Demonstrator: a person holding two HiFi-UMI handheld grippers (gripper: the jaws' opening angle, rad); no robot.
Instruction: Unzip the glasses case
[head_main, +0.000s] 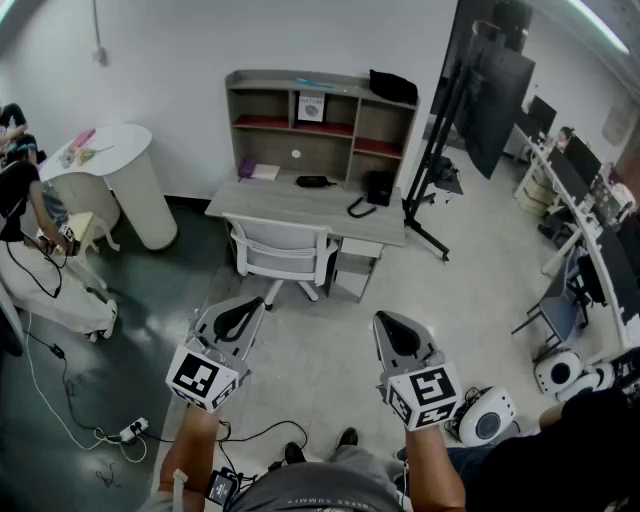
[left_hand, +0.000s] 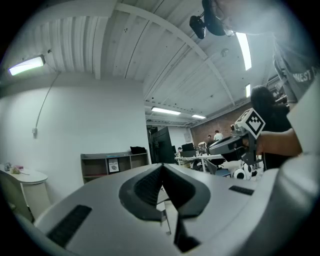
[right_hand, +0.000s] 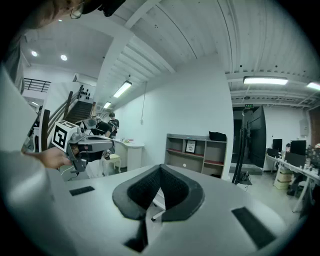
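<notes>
Grey left tongs (head_main: 252, 306) and grey right tongs (head_main: 386, 322) clenched, empty, carried level above floor (head_main: 320, 360). Small black object (head_main: 315, 181) on grey wooden counter (head_main: 270, 203), possibly glasses case, well apart; approach judged pending.

Between left gripper (head_main: 250, 306) and right gripper (head_main: 388, 322): open gap above bare floor (head_main: 320, 352).
Ahead: white chair (head_main: 282, 250) tucked against desk (head_main: 300, 202), blocking its near edge.
Right: black stand (head_main: 432, 140), legs spread across floor.
Lower left: cables (head_main: 55, 398) and power strip (head_main: 133, 431) on floor.
</notes>
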